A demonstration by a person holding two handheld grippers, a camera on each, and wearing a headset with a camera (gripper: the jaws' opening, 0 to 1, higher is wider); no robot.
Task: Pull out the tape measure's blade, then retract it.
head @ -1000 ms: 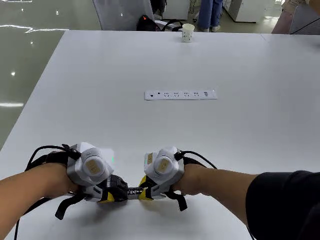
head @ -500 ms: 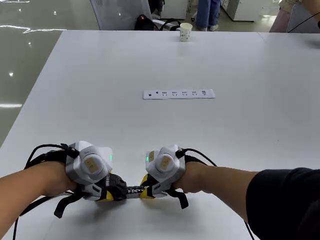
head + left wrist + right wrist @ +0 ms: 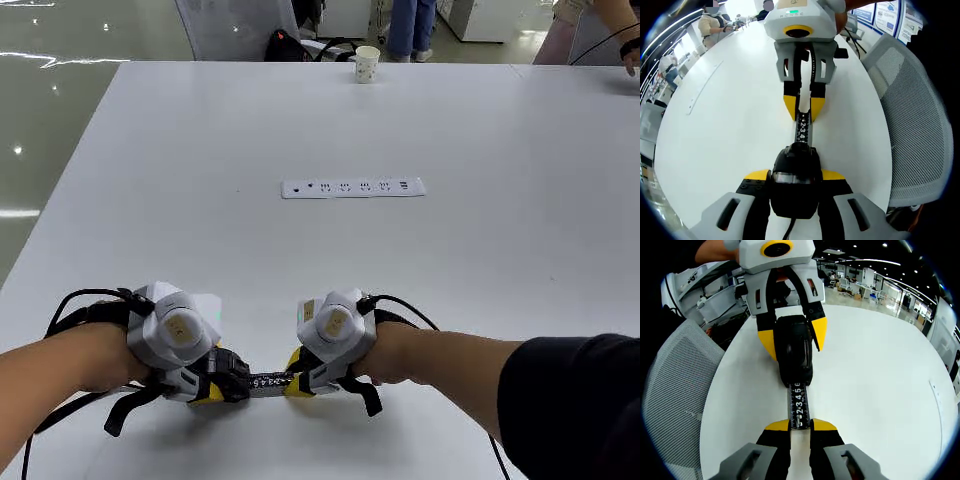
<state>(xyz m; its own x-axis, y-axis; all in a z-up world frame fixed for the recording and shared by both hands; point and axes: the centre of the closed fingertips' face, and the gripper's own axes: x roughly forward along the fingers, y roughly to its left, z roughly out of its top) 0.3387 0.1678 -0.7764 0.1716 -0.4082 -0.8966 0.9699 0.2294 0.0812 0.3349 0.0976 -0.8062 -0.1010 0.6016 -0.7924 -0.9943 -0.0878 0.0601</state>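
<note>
The tape measure case (image 3: 792,196) is clamped in the left gripper (image 3: 795,176), low over the near edge of the white table (image 3: 300,120). A short stretch of blade (image 3: 798,407) is pinched by the right gripper (image 3: 801,426). A power strip (image 3: 353,187) is seen mid-table, a paper cup (image 3: 367,63) at the far edge, a mesh chair (image 3: 912,130) alongside, and a glossy floor (image 3: 60,60) beyond.

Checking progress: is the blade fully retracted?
No, a short numbered stretch of blade runs from the tape measure case to the right hand-held gripper.
</note>
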